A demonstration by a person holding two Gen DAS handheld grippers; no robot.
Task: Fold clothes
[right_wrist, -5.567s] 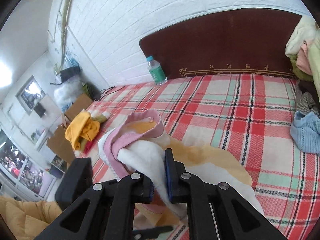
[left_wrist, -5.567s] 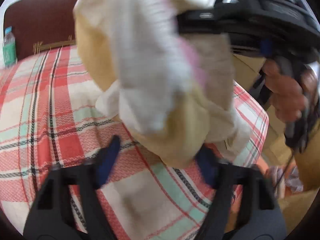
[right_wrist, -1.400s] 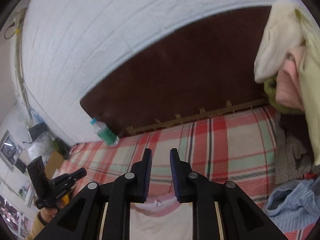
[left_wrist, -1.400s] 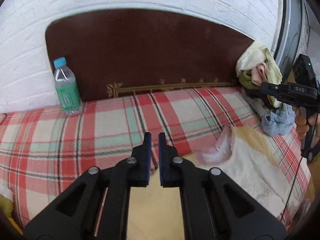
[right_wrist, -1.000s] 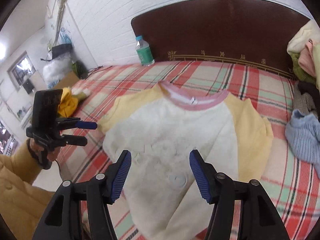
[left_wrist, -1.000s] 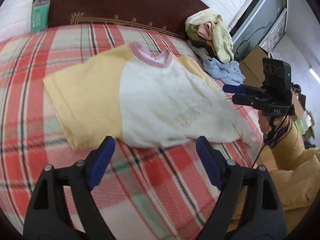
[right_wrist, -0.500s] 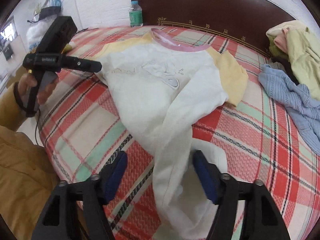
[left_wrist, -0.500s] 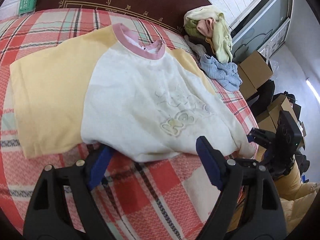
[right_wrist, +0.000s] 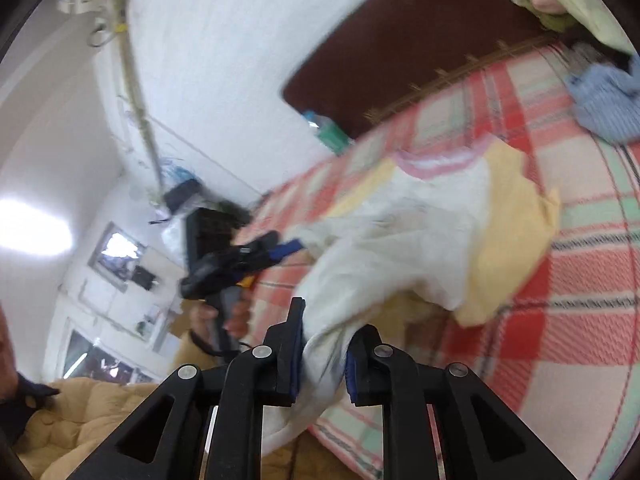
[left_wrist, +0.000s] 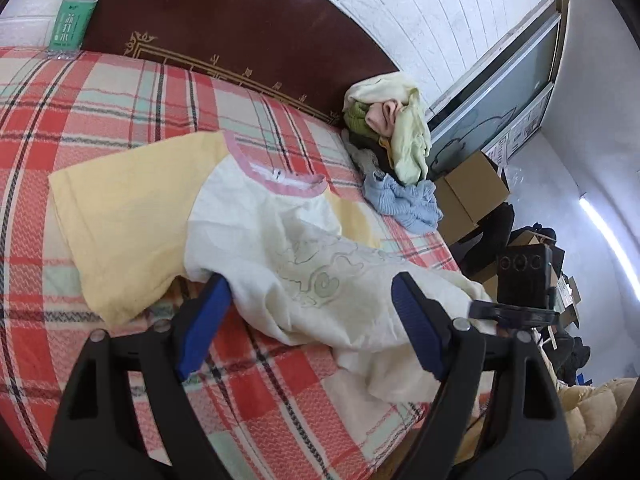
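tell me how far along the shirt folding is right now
Early. Done: the yellow-sleeved shirt lies face up on the plaid bedspread, collar toward the headboard. In hand: the right claw is closing on the bunched hem, cloth between its pads; the left claw is open at the hem, gripping nothing. Left: no fold made, and the clothes pile by the headboard looks unfolded.

A green-labelled water bottle (left_wrist: 76, 14) stands against the dark headboard (left_wrist: 240, 32); cardboard boxes (left_wrist: 468, 196) sit beside the bed.
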